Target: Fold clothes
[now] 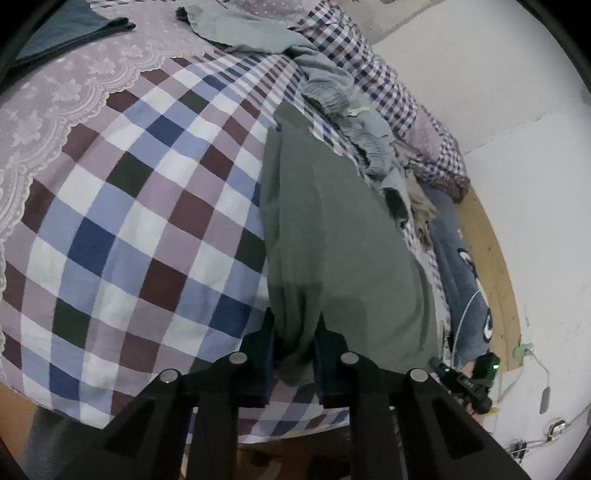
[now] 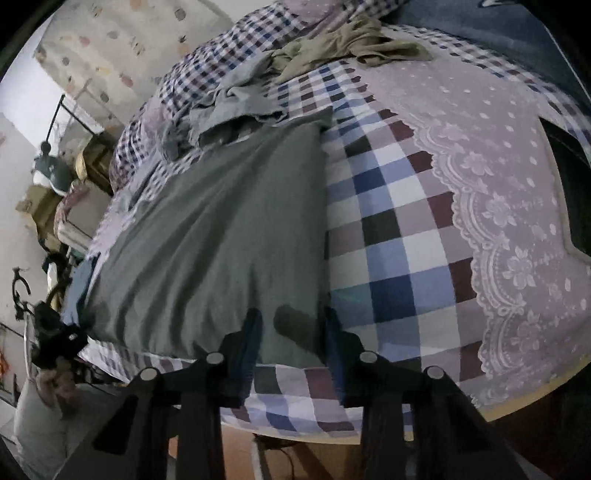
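A grey-green garment [image 1: 332, 229] lies stretched out on the checked bedspread [image 1: 147, 206]. My left gripper [image 1: 295, 326] is shut on a bunched fold at the garment's near end, with cloth filling the gap between its fingers. In the right wrist view the same garment [image 2: 221, 221] lies flat. My right gripper [image 2: 291, 323] stands open astride the garment's near right corner, and the cloth between its fingers is flat. Each gripper appears small in the other's view: the right one [image 1: 476, 376], and the left one [image 2: 55, 339] with a hand under it.
Crumpled blue-grey clothes [image 1: 343, 99] and a tan garment [image 2: 351, 44] lie beyond the garment. A dark folded item [image 1: 74, 26] sits on the lace-edged cover. A navy cushion [image 1: 458, 266] lies by the wall. The bed's near edge [image 2: 295, 432] is just under the grippers.
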A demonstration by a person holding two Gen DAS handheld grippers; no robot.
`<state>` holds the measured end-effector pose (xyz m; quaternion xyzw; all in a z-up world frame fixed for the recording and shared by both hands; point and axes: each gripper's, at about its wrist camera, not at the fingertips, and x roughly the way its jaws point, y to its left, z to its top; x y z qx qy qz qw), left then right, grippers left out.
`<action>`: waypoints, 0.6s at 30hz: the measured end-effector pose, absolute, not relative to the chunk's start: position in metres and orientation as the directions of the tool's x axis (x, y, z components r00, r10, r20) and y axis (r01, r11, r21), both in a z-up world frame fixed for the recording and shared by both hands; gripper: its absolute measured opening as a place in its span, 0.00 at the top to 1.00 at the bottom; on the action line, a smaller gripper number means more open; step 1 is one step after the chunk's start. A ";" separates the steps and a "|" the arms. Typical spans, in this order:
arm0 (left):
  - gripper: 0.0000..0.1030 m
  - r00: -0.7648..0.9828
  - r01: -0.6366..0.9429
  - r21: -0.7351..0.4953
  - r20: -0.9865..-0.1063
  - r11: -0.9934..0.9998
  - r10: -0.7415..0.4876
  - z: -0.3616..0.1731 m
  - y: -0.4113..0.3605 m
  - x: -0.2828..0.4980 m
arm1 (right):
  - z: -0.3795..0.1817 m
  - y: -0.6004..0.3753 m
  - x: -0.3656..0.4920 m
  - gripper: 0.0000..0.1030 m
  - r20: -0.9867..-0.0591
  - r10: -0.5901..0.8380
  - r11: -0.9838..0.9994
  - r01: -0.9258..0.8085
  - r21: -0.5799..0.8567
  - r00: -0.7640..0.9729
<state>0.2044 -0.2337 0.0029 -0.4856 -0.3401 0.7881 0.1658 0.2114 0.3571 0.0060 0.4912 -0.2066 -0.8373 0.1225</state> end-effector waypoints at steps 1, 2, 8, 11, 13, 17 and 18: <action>0.84 -0.468 0.076 -0.689 -0.662 -0.720 0.585 0.002 -0.233 0.204 | 0.004 0.357 0.211 0.66 -0.771 -0.412 -0.883 0.001 0.470 -0.485; 0.84 -0.463 0.084 -0.679 -0.675 -0.729 0.575 0.000 -0.232 0.203 | 0.003 0.358 0.210 0.66 -0.768 -0.416 -0.879 -0.002 0.477 -0.488; 0.90 -0.626 0.027 -0.663 -0.595 -0.748 0.505 0.030 -0.242 0.224 | 0.016 0.362 0.219 0.98 -0.766 -0.363 -0.909 0.019 0.417 -0.531; 0.90 -0.607 0.039 -0.670 -0.605 -0.742 0.515 0.025 -0.243 0.226 | 0.039 0.366 0.234 0.99 -0.736 -0.348 -0.918 0.050 0.394 -0.580; 0.90 -0.509 0.124 -0.629 -0.704 -0.768 0.495 0.002 -0.241 0.214 | 0.046 0.368 0.240 0.99 -0.733 -0.342 -0.921 0.055 0.386 -0.587; 0.78 -0.430 0.222 -0.564 -0.789 -0.795 0.439 -0.020 -0.241 0.208 | 0.009 0.367 0.232 0.98 -0.823 -0.318 -0.934 0.008 0.356 -0.471; 0.63 -0.437 0.247 -0.565 -0.790 -0.787 0.430 -0.021 -0.245 0.210 | 0.009 0.368 0.232 0.98 -0.827 -0.307 -0.937 -0.005 0.350 -0.471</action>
